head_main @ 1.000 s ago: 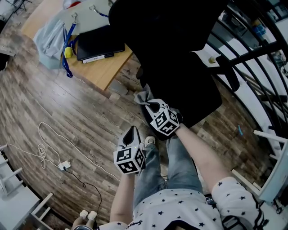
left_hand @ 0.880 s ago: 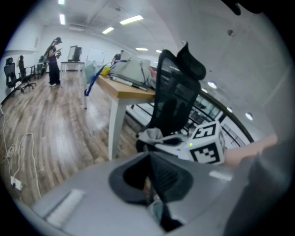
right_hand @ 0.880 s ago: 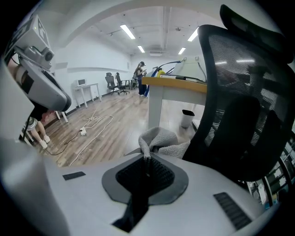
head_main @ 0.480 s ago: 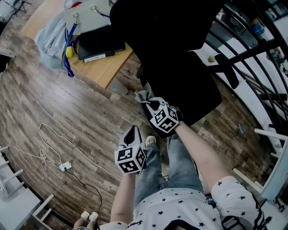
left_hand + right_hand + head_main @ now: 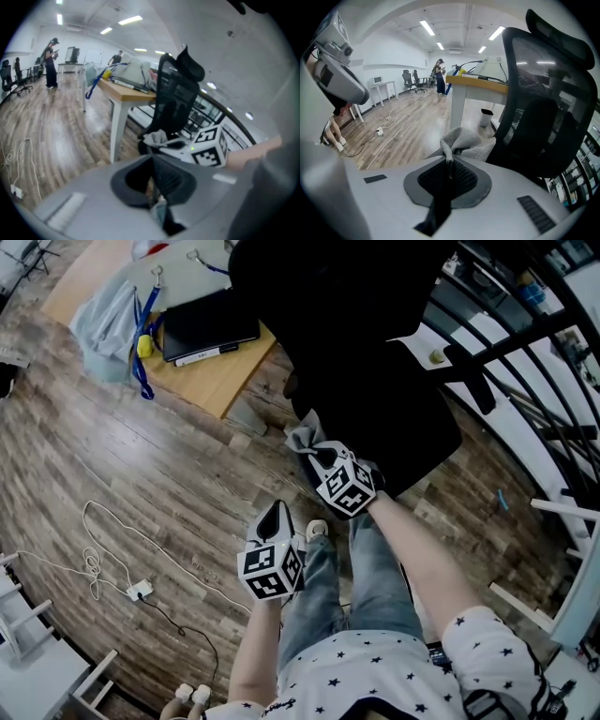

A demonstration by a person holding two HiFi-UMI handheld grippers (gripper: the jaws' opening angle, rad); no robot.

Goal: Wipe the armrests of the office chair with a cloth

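A black office chair (image 5: 375, 343) stands in front of me; its mesh back (image 5: 543, 108) fills the right gripper view. My right gripper (image 5: 314, 454) is shut on a grey cloth (image 5: 302, 435), which it holds against the chair's near armrest, mostly hidden beneath it. The bunched cloth (image 5: 464, 140) sticks out past the closed jaws of the right gripper (image 5: 449, 161). The far armrest (image 5: 478, 381) is bare. My left gripper (image 5: 275, 514) hangs lower and to the left over the floor, shut with nothing in it. The left gripper view shows that gripper (image 5: 152, 161), the cloth (image 5: 155, 137) and the chair (image 5: 176, 93).
A wooden desk (image 5: 211, 381) with a black laptop (image 5: 208, 326) and a grey bag (image 5: 103, 320) stands left of the chair. A white cable and plug block (image 5: 136, 589) lie on the wood floor. A black railing (image 5: 525, 343) runs along the right. People stand far off.
My right gripper and the cloth have slid a little farther along the armrest, away from me. The left gripper has barely moved.
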